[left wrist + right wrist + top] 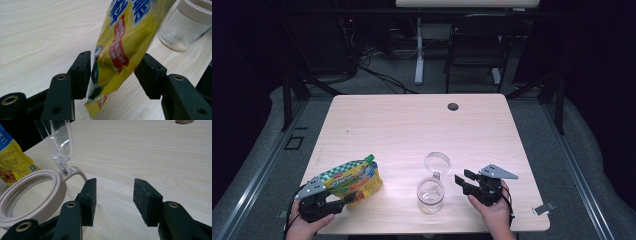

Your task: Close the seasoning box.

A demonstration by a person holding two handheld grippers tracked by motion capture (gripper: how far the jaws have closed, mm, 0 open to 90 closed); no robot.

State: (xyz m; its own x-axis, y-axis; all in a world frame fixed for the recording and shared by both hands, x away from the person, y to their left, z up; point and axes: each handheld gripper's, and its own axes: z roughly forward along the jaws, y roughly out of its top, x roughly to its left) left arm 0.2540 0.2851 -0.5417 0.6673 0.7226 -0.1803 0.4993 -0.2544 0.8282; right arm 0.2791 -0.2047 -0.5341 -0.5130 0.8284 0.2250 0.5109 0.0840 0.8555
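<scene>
A yellow and green snack pouch [354,180] with a green spout lies tilted at the table's front left. Its lower end hangs between the jaws of my left gripper [343,200], and the pads stand a little off its sides. In the left gripper view the pouch [125,45] is blurred between the wide jaws of that gripper [112,75]. A clear glass jar [430,195] with a beige rim stands at front centre, its hinged lid [437,162] flipped back. My right gripper [463,177] is just right of the jar, open and empty. The right gripper view has its jaws [115,197] beside the jar rim [32,195].
The light wooden table [412,125] has a round cable hole [453,106] near its far edge. A small grey clip [543,208] sits at the front right corner. A dark chair [477,40] and a desk leg stand beyond the table.
</scene>
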